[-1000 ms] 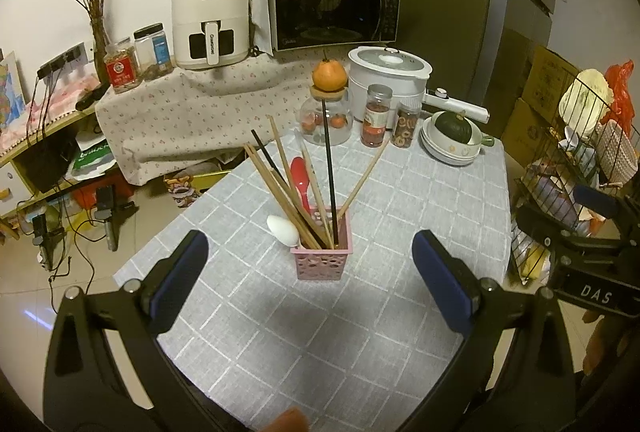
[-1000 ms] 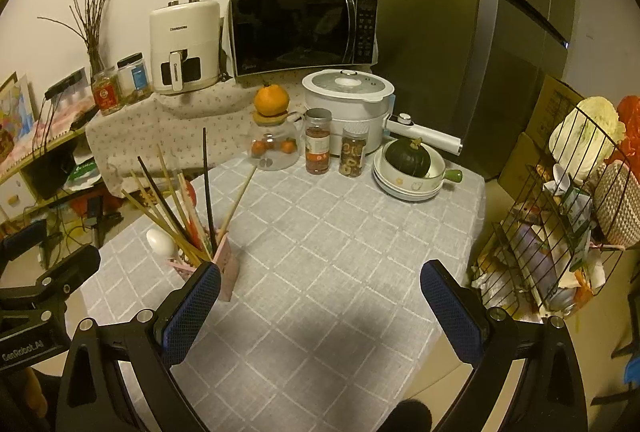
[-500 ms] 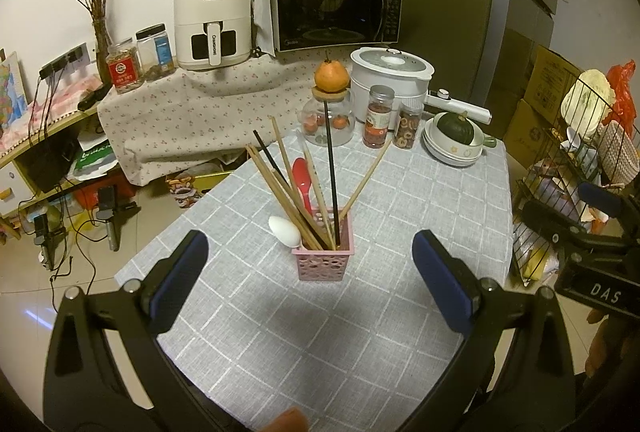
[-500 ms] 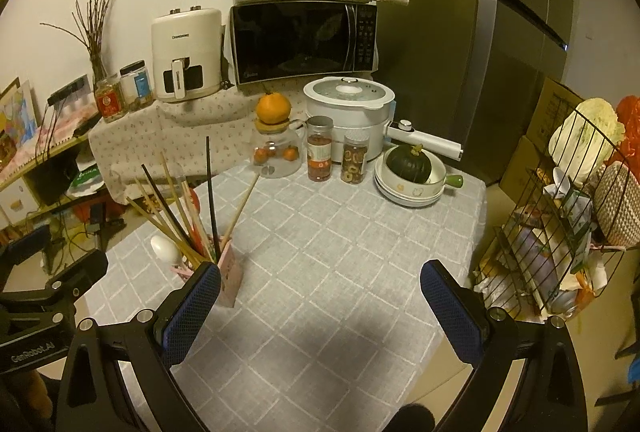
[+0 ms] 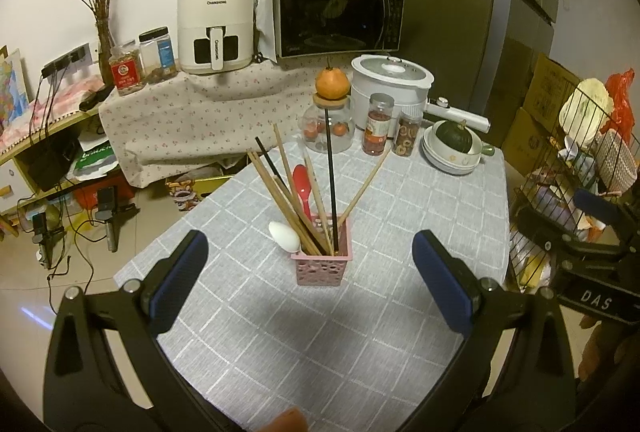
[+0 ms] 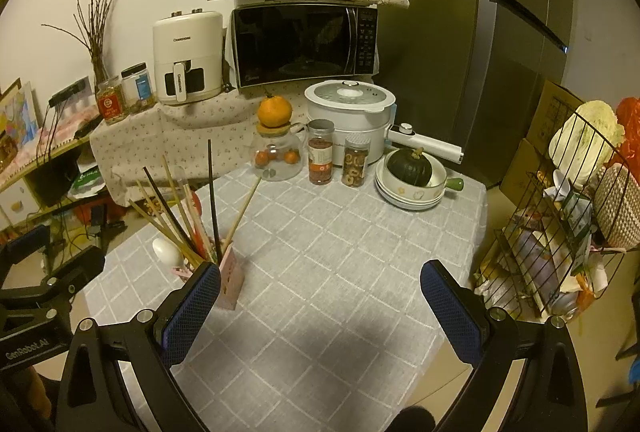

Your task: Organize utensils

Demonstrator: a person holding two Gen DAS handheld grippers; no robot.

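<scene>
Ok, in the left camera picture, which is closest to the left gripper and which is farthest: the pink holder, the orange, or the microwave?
From the left gripper:
1. Pink holder, right between the fingers, mid-table.
2. Orange, atop the glass jar at the table's far edge.
3. Microwave, behind, by the wall.

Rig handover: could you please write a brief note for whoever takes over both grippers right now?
Left gripper: open, empty, facing the pink holder from short of it.
Right gripper: open, empty, over bare tablecloth.
Chopsticks, red spoon and white spoon all stand in the holder.
No loose utensils visible on the table.
Left: probably just a check for strays.
</scene>
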